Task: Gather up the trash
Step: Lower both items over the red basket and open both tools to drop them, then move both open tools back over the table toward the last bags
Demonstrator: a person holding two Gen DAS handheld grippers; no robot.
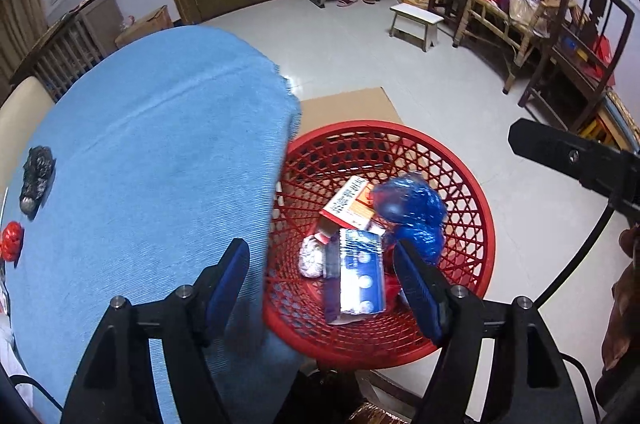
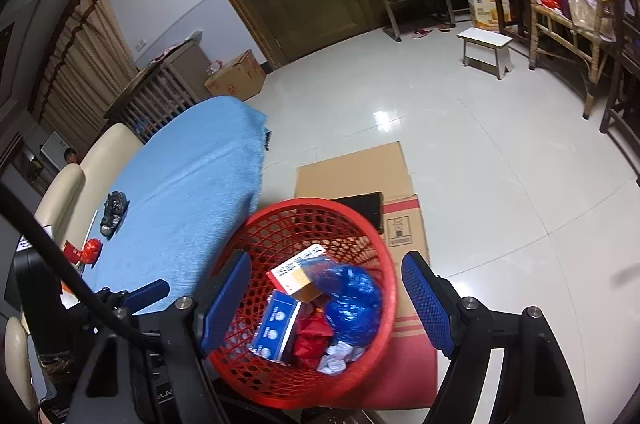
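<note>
Trash is mostly in already: my red plastic lattice basket [image 2: 384, 308], bottom centre of the right view, holds a crumpled blue plastic bag [image 1: 412, 210], boxes and foil. Still left on the blue-clothed worktop [image 1: 160, 152], at far left, are a black crumpled wad [image 1: 37, 176] and a red wrapper [image 1: 11, 240]. My left tongs [image 1: 324, 286] and right tongs [image 2: 334, 298] gape wide, empty.

A blue-clothed table [image 2: 192, 184] bears black [image 2: 114, 213] and red wads [image 2: 91, 249]; the tiled floor [image 2: 500, 184] bears flattened cardboard [image 2: 352, 168].
</note>
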